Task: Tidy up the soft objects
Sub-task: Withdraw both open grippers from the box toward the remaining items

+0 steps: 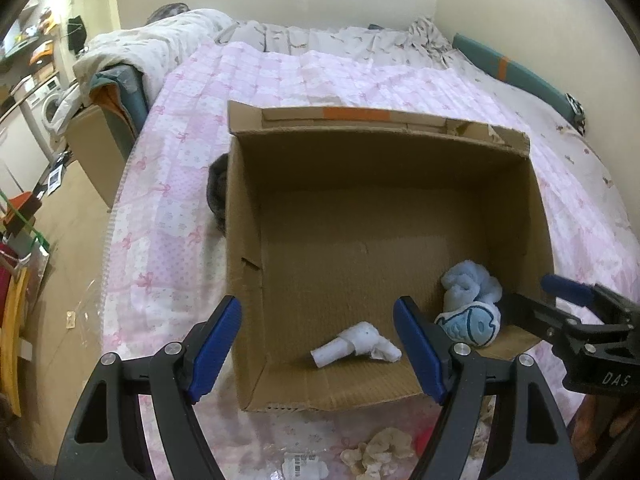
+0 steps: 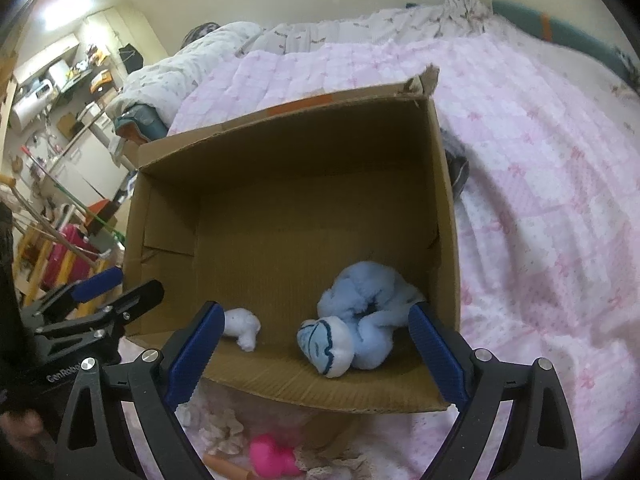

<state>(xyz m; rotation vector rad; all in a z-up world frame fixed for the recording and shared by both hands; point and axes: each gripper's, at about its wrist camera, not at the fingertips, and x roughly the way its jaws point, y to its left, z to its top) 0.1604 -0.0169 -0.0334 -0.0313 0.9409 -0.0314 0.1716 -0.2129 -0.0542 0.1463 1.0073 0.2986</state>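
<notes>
Presently, a bed (image 1: 192, 128) covered by a pink patterned quilt carries an open cardboard box (image 1: 400, 148), flaps up, viewed from its near side.

Left hand-held gripper (image 1: 318, 344): held above the near left corner of the box, pointing forward and down into it. Fingers spread wide, nothing between them.

Right hand-held gripper (image 2: 316, 354): held above the near right part of the box, likewise angled down into it. Fingers spread wide, gripping nothing. Its black body shows at the right edge of the left wrist view.

Contents of box: a light blue plush toy (image 2: 360, 320) with a white, blue-outlined face lies on the floor of the box in the near right corner, below and between the right fingers, not touched by them. A small white soft item (image 1: 356, 344) lies near the near wall, left of the plush and apart from it, below the gap of the left gripper.

Outside the box, on the quilt nearest the cameras: a cream crumpled fabric piece (image 1: 378, 450) and a bright pink object (image 2: 272, 456), its nature not determinable.
</notes>
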